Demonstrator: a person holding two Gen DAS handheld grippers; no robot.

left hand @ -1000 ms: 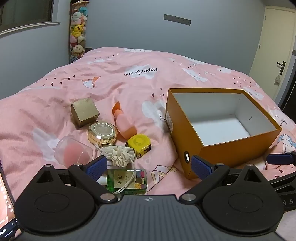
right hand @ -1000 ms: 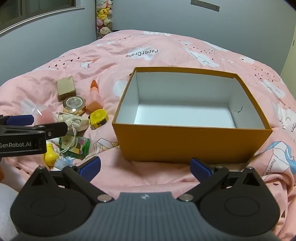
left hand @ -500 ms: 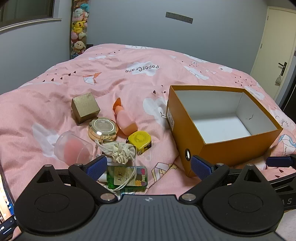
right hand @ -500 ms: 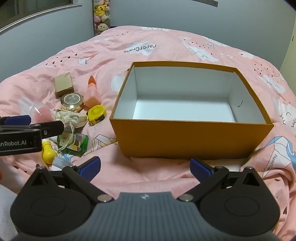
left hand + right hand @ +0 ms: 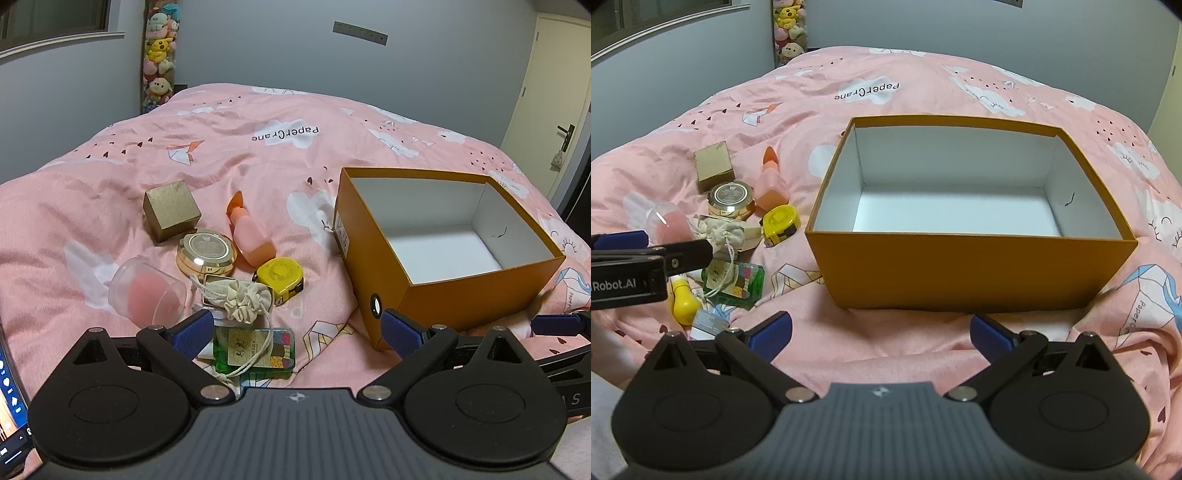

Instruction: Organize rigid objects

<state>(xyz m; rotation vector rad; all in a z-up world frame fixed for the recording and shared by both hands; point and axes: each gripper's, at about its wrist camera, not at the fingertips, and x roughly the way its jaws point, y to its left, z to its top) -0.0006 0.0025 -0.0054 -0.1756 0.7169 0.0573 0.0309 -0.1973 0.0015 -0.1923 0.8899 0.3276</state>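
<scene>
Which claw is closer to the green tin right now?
Left. The left claw hangs open right over the green tin, which lies between its fingertips. The right claw sits open in front of the orange box, off to the tin's right.

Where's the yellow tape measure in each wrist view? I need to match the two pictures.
Left wrist: the tape measure lies left of centre, just in front of the pink bottle.
Right wrist: the tape measure lies in the left half, just left of the box's near corner.
Shared landmark: the open orange box, to the tape measure's right in both views.
</scene>
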